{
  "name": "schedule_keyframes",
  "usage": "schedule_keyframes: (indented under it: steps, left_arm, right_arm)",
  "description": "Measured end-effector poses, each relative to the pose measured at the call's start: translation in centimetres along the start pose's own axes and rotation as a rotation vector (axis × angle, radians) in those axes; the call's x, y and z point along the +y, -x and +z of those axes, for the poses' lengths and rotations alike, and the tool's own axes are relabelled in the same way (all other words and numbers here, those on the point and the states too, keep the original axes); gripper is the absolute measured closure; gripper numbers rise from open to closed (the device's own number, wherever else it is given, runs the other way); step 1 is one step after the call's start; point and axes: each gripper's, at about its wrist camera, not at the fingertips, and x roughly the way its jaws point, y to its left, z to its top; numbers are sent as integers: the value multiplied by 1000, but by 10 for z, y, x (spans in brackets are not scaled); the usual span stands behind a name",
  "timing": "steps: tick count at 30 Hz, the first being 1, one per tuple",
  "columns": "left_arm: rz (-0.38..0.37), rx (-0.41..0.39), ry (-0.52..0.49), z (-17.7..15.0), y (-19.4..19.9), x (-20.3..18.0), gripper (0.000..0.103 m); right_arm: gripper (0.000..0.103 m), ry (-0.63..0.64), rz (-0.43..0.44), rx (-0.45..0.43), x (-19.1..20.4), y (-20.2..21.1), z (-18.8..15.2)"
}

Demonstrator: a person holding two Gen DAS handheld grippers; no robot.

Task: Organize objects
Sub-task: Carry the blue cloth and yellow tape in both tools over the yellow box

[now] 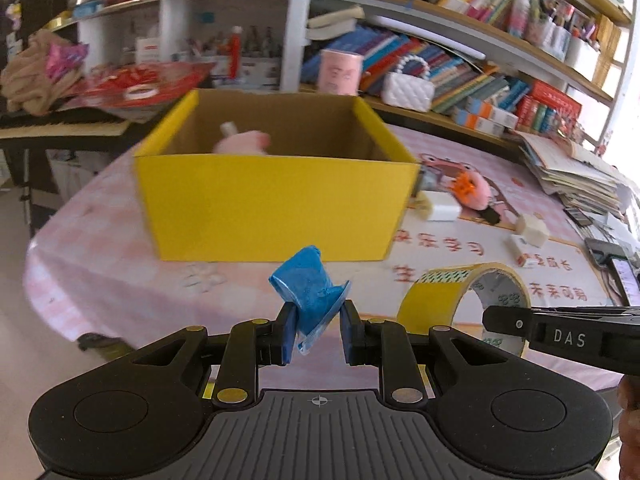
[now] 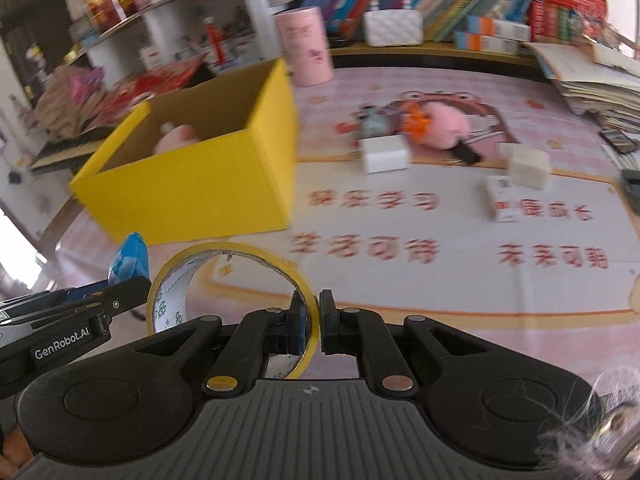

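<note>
A: Left wrist view: a crumpled blue wrapper is pinched by the left tool, short of the yellow box on the desk.

B: Light and soft, it is judged. The stiff tape roll is clamped through its wall by the right tool.

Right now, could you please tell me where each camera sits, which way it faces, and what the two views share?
Left wrist: rides the left hand-held gripper, facing the yellow box; its fingers pinch a blue wrapper.
Right wrist: rides the right hand-held gripper, facing the table with the box at left; its fingers clamp the yellow tape roll.
Shared: box, tape roll, wrapper, pink plush, and each other's gripper.
</note>
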Motion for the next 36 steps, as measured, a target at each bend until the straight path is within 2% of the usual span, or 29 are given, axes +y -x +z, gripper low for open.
schedule_keyframes:
  steps: [7,14,27,36]
  left_arm:
    - [32,-26,12,-10,28,37,82]
    - [33,-52,-1,-17,47,62,82]
    - [22,-98,-7,-20,64,88,82]
    - [10,-145,-41,-9,68,86,82]
  right_arm:
    - [96,30,32,0,50,5,-17]
    - [96,42,42,-20,83,11,-29]
    - [96,51,35,-41,116,15,-38]
    - [96,64,23,-44,123,14,-30]
